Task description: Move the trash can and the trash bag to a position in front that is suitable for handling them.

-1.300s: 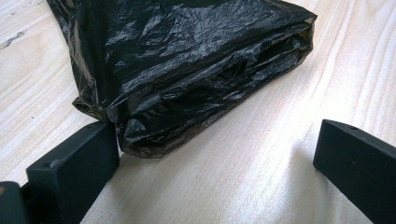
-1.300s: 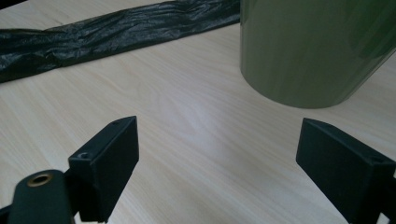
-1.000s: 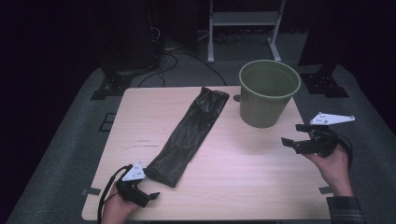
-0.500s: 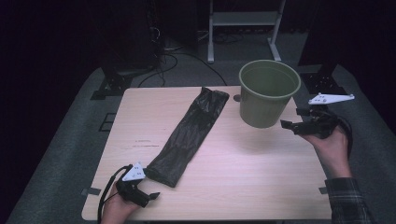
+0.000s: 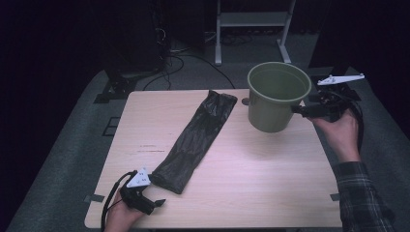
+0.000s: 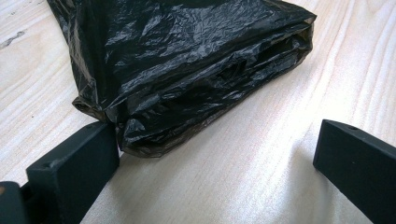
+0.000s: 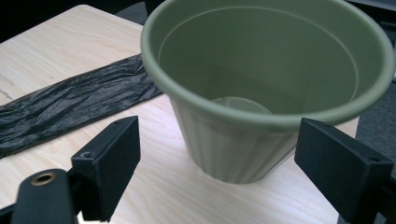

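The bench was a big, light wooden top, and everything sat on it. The next biggest thing was the black plastic bag. It lay flat and folded into a long strip. Its long way ran from the near left part of the bench up toward the far middle. Then came the green bucket, which stood upright near the far right edge with nothing inside it.

The right hand-held gripper was just beside the bucket, on its right side. Its jaws stood wide open and held nothing. In the right gripper view the bucket sat straight ahead, and the bucket was wider than the gap between the jaws. So the right hand was the nearer one to the bucket, and a grab would most likely have to go on the rim or wall.

The left hand-held gripper was at the near left edge. Its jaws were open too, with nothing in them. In the left gripper view the near end of the bag lay right in front, and one jaw seemed to touch its corner. The left hand was the nearer one to the bag, and the strip stretched away from it.
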